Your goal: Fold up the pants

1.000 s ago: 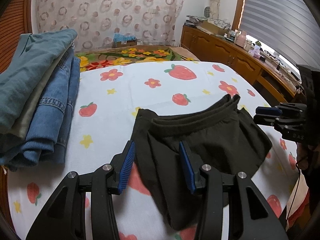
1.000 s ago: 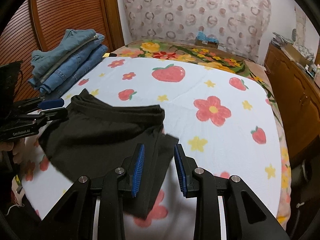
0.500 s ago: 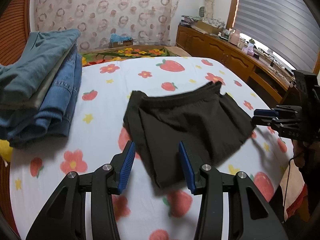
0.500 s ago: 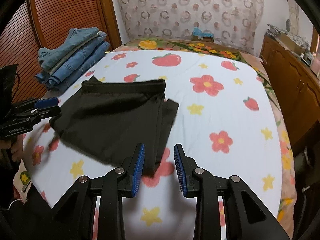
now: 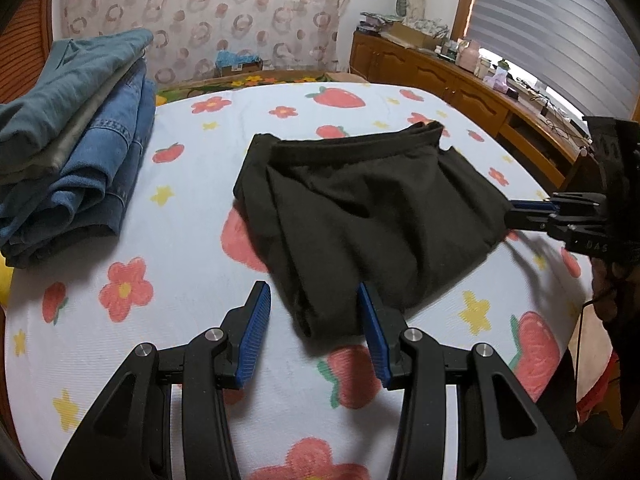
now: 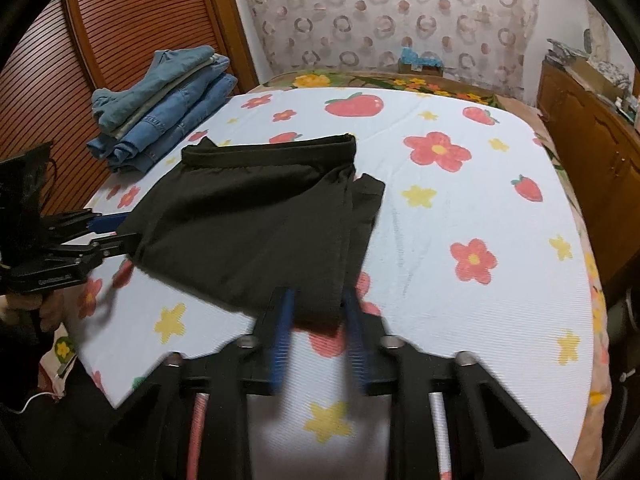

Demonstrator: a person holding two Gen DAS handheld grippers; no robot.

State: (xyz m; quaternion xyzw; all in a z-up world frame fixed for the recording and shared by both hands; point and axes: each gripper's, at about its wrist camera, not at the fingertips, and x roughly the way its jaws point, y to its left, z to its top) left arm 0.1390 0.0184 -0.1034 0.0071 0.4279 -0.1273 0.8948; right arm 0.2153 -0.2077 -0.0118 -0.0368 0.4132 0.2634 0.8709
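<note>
Folded black pants (image 5: 360, 216) lie flat on the strawberry-and-flower bedsheet (image 5: 180, 280), waistband at the far side. My left gripper (image 5: 314, 328) is open, its blue pads either side of the pants' near left corner. My right gripper (image 6: 320, 328) is open at the pants' (image 6: 260, 216) near right corner, slightly blurred. Each gripper also shows from the side in the other view: the right one (image 5: 532, 216) at the pants' right edge, the left one (image 6: 116, 232) at their left edge.
A stack of folded jeans and a teal garment (image 5: 68, 132) sits at the bed's left side, also in the right wrist view (image 6: 168, 108). A wooden cabinet (image 5: 460, 84) runs along the right wall. A louvered wooden door (image 6: 100, 40) stands behind the stack.
Both grippers pulled back toward the near edge of the bed. The pants settled flat on the sheet, with their near corners now between the open pads.
</note>
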